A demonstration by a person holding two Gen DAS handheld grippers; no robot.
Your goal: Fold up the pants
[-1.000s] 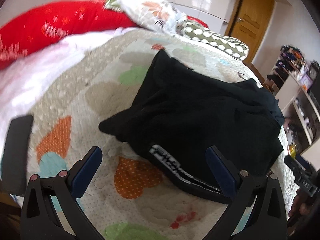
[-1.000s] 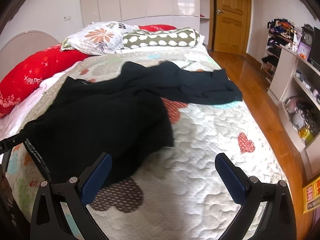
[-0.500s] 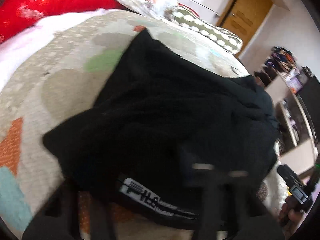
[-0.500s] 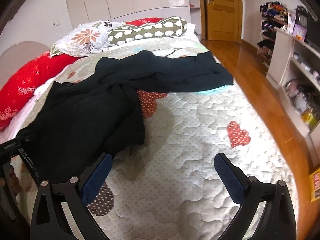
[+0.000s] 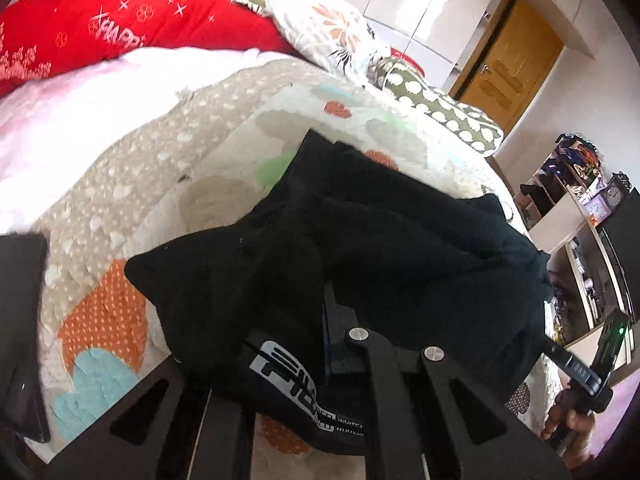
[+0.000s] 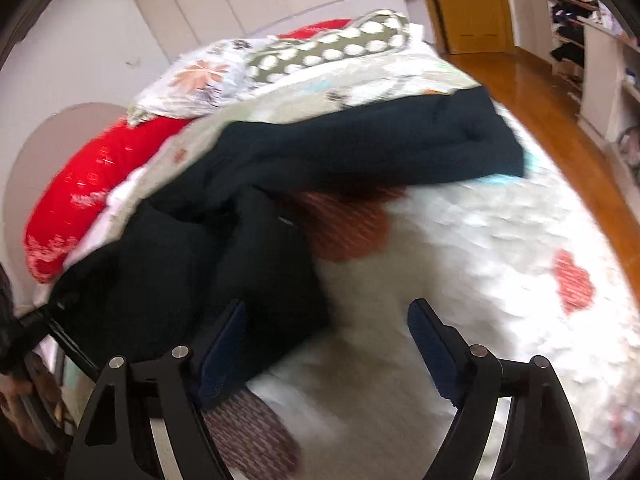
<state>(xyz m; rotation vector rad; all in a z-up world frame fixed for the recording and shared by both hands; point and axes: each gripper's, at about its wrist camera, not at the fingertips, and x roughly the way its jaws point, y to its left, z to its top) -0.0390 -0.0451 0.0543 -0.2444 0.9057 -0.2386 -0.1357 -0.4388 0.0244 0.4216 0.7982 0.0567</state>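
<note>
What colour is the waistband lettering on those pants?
White lettering on the black waistband of the black pants; it shows best in the left wrist view.

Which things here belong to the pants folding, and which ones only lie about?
Job: pants, left gripper shut on their waistband, right gripper open near them.
Lying about: red pillow, floral pillow, dotted pillow, shelves.

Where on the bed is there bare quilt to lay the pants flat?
Bare quilt lies right of the black pants, toward the floor-side edge. The head end is crowded with pillows, and the left side holds the bunched pants, where the left gripper is.
</note>
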